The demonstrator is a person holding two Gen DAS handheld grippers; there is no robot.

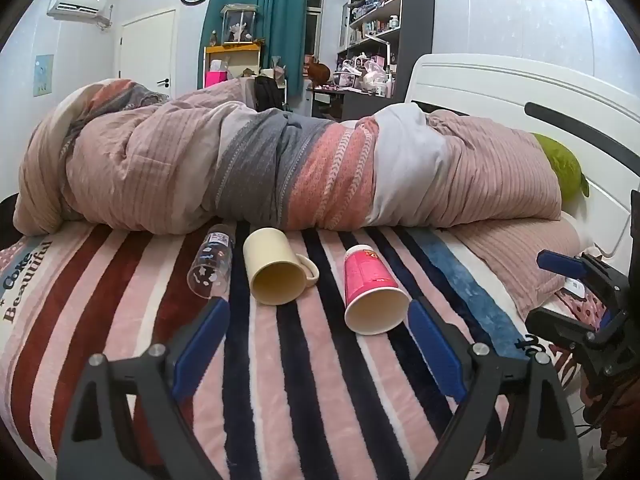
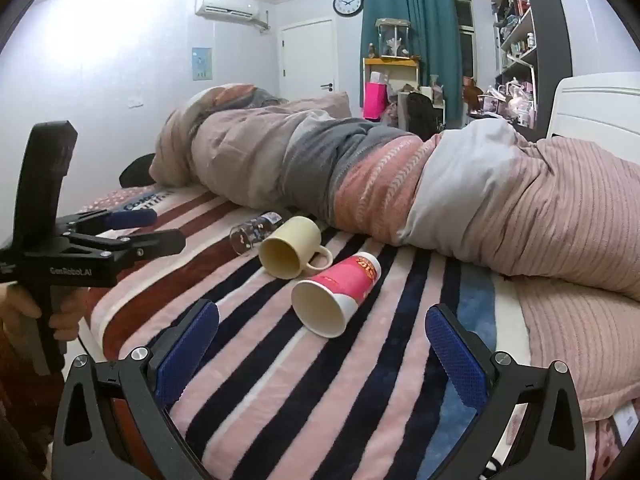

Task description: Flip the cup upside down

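Lying on their sides on the striped blanket (image 1: 320, 380) are 3 vessels: a clear glass (image 1: 211, 266) at 10 o'clock, a cream mug (image 1: 274, 266) at 12, and a pink paper cup (image 1: 370, 290) at 1. Both the left gripper (image 1: 316, 316) and the right gripper (image 2: 322, 320) are spread wide, empty, short of the cups.

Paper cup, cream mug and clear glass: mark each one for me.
Paper cup (image 1: 370, 276), left wrist view, on its pink side wall.
Cream mug (image 1: 269, 249), left wrist view, on its outer wall.
Clear glass (image 2: 249, 233), right wrist view, on its printed side.
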